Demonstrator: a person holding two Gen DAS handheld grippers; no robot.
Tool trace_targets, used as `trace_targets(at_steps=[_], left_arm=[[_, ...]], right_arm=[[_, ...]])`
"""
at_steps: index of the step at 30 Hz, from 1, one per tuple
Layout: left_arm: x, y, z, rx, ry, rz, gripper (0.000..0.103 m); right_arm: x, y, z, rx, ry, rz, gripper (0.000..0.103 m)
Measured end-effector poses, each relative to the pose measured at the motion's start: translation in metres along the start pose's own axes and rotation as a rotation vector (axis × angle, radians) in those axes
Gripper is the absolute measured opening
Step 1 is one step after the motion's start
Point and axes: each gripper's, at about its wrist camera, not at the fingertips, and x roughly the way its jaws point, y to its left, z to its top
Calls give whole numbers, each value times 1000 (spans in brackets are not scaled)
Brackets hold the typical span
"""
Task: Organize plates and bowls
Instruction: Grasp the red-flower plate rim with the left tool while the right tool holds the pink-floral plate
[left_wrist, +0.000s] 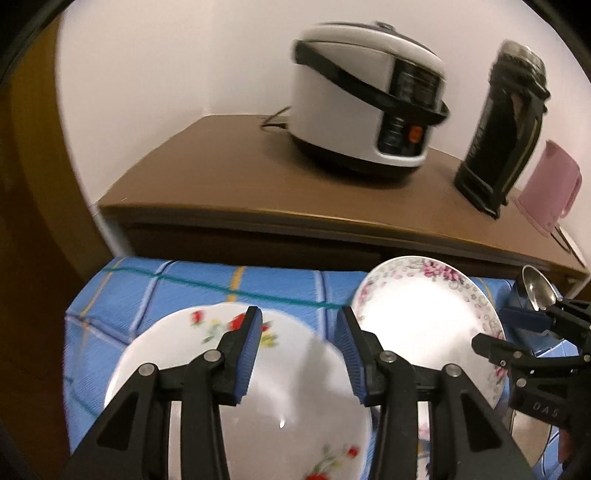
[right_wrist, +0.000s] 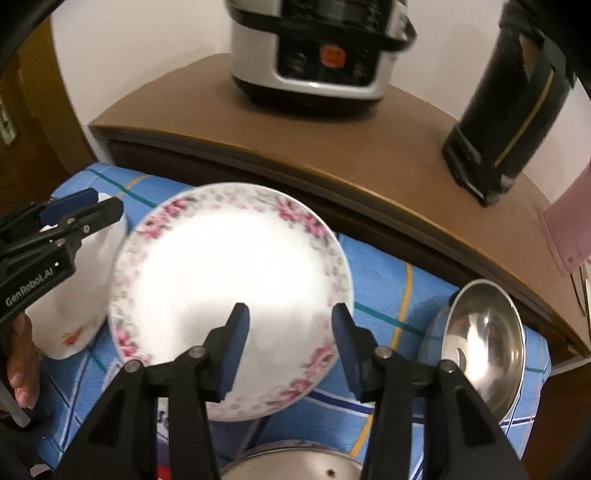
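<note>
A white plate with red flowers lies on the blue checked cloth under my left gripper. The left gripper is open, and the plate's far rim shows in the gap between its fingers. A white plate with a pink floral rim lies just right of it, under my right gripper. The right gripper is open too, its left finger over the plate's face and its right finger at the plate's right rim. In the left wrist view the right gripper reaches in over the pink-rimmed plate.
A steel bowl sits right of the pink-rimmed plate, and a steel lid or pot is at the near edge. Behind the cloth a brown cabinet holds a rice cooker, a black jug and a pink jug. A hand shows at left.
</note>
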Motion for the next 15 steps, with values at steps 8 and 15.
trace_targets(at_steps=[8,15], left_arm=[[-25,44,-25,-31,24,79,46],[-34,80,-52,-88,58,132,46]], right_arm=[[-13,32,10,-55,-34,57,47],[-7,66,22,-123,-32,84,47]])
